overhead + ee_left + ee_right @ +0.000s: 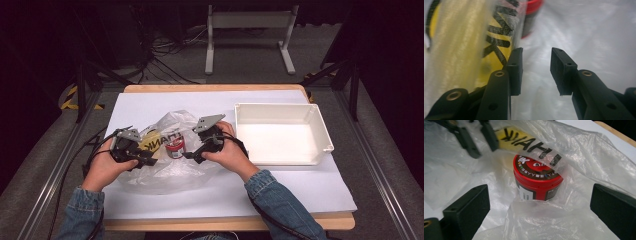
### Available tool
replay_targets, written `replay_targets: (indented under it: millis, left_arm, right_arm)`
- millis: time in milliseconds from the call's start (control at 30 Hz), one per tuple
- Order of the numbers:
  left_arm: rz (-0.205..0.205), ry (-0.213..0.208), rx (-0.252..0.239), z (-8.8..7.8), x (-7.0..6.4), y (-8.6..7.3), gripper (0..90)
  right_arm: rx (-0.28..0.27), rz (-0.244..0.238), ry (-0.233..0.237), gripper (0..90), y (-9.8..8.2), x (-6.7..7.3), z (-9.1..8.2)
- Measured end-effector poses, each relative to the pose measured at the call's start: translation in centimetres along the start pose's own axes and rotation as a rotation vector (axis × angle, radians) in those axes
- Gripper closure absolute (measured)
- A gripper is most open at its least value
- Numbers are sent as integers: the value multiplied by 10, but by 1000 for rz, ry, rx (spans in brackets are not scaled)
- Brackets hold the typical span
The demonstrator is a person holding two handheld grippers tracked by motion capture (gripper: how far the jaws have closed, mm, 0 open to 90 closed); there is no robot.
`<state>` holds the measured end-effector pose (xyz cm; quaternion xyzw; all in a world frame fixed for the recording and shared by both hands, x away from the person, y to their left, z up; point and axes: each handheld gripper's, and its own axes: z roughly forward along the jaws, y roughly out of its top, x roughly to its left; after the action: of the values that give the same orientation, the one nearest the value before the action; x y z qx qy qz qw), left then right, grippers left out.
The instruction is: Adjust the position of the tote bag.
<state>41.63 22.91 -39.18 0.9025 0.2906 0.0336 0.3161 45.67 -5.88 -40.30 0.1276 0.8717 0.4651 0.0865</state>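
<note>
A clear plastic bag (170,172) with a yellow patch and black letters lies crumpled on the white sheet. Inside it stands a small red-lidded tub (175,149), upright, with bag film draped over part of its lid (536,170). My right gripper (192,156) is open just right of the tub; in the right gripper view its wide-spread jaws (540,192) flank the tub without touching it. My left gripper (150,161) sits at the bag's left side. Its jaws (536,65) stand apart over bag film (586,37), beside the yellow print (494,50); nothing is pinched between the pads.
A white rectangular tray (280,106) stands to the right of the bag, close to the right hand. The white sheet (300,195) covers most of the wooden table. Cables trail off the table's left edge.
</note>
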Motion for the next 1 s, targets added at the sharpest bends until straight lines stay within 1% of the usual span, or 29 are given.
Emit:
replay_targets:
  millis: [33, 67, 133, 200, 233, 267, 300, 333, 433, 467, 533, 600, 633, 667, 733, 767, 800, 867, 933, 967, 1000]
  left_arm:
    - [11, 39, -4, 1, 3, 3, 551]
    - [6, 62, -18, 0, 6, 6, 530]
    - [-16, 113, -71, -1, 11, 10, 528]
    - [-35, 147, -120, -1, 17, 13, 528]
    - [-58, 158, -155, 0, 22, 14, 535]
    - [-79, 178, -184, 3, 27, 15, 546]
    - [-90, 209, -190, 6, 31, 15, 553]
    - [-98, 232, -198, 9, 35, 15, 571]
    - [-136, 272, -223, 22, 48, 14, 597]
    - [-144, 291, -220, 26, 52, 13, 605]
    - [-181, 314, -205, 35, 60, 9, 620]
    - [-222, 317, -174, 42, 67, 3, 617]
    - [-235, 306, -172, 44, 70, 0, 616]
    - [-241, 286, -177, 44, 71, -2, 610]
    - [-243, 255, -211, 38, 69, -3, 583]
    - [-238, 242, -236, 33, 67, -2, 564]
    - [-235, 231, -267, 28, 65, -1, 542]
    - [-208, 212, -312, 17, 61, 1, 501]
    - [-197, 197, -352, 9, 54, 3, 449]
    - [-177, 193, -370, 4, 52, 4, 428]
    - [-169, 183, -390, 0, 49, 5, 412]
  right_arm:
    - [-2, -2, -2, 23, 0, 0, -1]
    - [-5, -3, -7, 17, 0, -1, -1]
    - [-10, 0, -22, 17, 0, -2, 0]
    - [-13, 8, -38, 18, -1, -4, 2]
    - [-11, 11, -40, 18, -1, -5, 3]
    - [-10, 10, -44, 18, -1, -6, 5]
    - [-6, 11, -50, 18, -2, -6, 7]
    - [0, 12, -55, 18, -2, -7, 8]
    - [31, 16, -63, 19, -4, -10, 14]
    - [46, 23, -68, 20, -5, -11, 17]
    - [80, 29, -73, 21, -7, -14, 22]
    - [128, 47, -61, 23, -12, -15, 29]
    - [167, 52, -55, 24, -14, -16, 33]
    - [199, 55, -55, 28, -17, -16, 37]
    - [239, 67, -54, 27, -21, -16, 40]
    - [243, 70, -51, 27, -22, -15, 41]
    - [241, 73, -50, 26, -22, -15, 40]
    - [221, 74, -48, 24, -20, -15, 36]
    - [177, 73, -44, 21, -17, -15, 31]
    - [156, 72, -41, 21, -15, -14, 28]
    - [132, 72, -39, 22, -13, -14, 25]
